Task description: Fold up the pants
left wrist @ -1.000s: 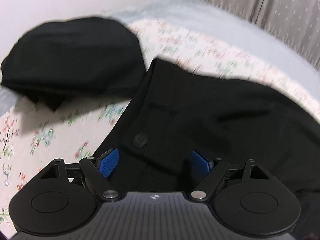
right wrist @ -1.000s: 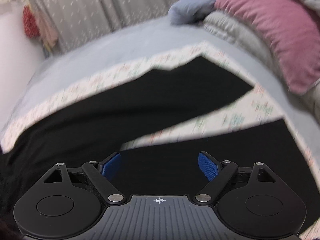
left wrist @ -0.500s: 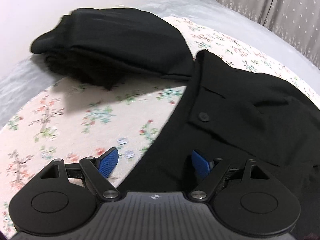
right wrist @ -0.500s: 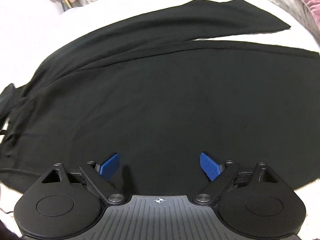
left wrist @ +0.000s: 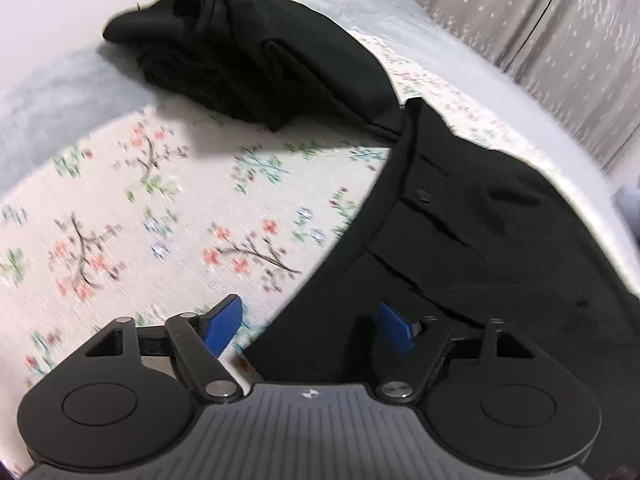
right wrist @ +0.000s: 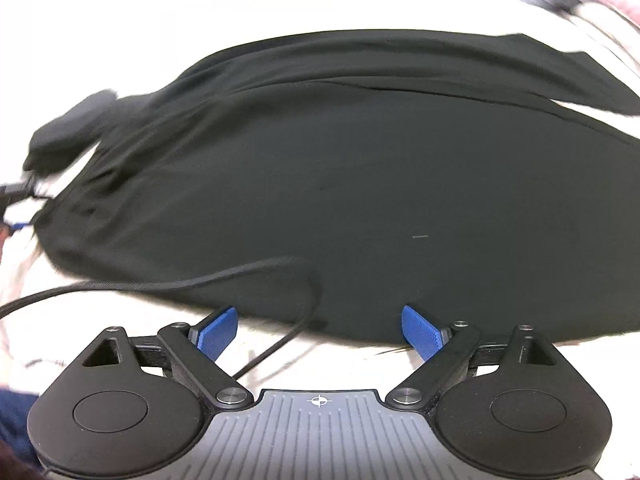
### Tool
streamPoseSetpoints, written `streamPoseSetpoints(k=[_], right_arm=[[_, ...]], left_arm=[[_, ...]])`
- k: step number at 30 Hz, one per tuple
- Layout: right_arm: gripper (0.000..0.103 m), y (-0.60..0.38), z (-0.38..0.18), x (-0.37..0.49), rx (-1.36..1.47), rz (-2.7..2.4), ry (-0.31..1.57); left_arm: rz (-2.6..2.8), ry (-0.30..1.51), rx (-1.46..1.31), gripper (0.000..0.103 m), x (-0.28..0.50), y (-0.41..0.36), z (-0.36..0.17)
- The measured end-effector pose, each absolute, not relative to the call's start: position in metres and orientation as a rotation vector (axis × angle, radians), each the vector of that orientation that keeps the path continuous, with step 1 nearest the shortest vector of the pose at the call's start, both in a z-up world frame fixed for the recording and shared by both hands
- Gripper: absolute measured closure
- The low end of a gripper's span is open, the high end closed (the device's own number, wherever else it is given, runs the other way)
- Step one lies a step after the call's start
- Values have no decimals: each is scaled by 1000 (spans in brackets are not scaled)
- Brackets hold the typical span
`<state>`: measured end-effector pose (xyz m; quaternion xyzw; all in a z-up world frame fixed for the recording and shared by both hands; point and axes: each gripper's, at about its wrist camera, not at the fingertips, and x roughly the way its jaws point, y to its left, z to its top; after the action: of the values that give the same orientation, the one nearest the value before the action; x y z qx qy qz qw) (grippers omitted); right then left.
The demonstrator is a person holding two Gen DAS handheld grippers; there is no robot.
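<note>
I am working over a bed [left wrist: 120,216] spread with a pale floral cover, a star-dotted curtain [left wrist: 560,40] behind it. Far left in the left wrist view a second heap of dark clothing [left wrist: 256,60] sits bunched on the cover, its right end meeting the corner of the black pants [left wrist: 480,240] I have to fold. In that view the waistband edge runs as a diagonal from top right down between my left gripper [left wrist: 308,330] fingers [left wrist: 222,324]: one blue pad is over the bare cover, the other over the cloth, and they are closing around that edge, though I cannot see them pressing it yet. So the left hand is the nearer one for the waist. In the right wrist view the pants [right wrist: 360,180] lie with their long axis across the picture, legs trailing to the right, the near edge just ahead of my right gripper [right wrist: 320,330], whose fingers stand wide with nothing between them but a loose black cable [right wrist: 180,282]. No containers are in sight.
</note>
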<state>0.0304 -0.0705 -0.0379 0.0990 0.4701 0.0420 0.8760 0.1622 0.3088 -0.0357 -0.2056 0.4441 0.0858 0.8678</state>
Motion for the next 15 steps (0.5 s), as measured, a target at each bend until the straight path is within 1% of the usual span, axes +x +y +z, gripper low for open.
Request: streamPoseSetpoints(k=[4, 6, 8, 10, 11, 12, 14, 15], right_arm=[[12, -41, -41, 22, 86, 152, 969], [12, -29, -44, 19, 30, 186, 966], [13, -22, -44, 19, -20, 219, 957], [16, -7, -50, 19, -91, 232, 934], [26, -3, -52, 17, -126, 229, 923], [37, -3, -54, 19, -157, 216, 915], [83, -9, -55, 23, -133, 204, 918], [85, -14, -53, 23, -109, 196, 914]], left_arm=[[188, 933, -323, 50, 160, 293, -35], [219, 944, -242, 60, 163, 282, -40], [264, 934, -172, 92, 165, 275, -43], [269, 928, -182, 99, 165, 277, -41], [274, 926, -197, 103, 164, 279, -39], [281, 922, -201, 103, 164, 281, -37], [303, 905, -198, 103, 159, 285, -31], [305, 896, -199, 103, 157, 287, -28]])
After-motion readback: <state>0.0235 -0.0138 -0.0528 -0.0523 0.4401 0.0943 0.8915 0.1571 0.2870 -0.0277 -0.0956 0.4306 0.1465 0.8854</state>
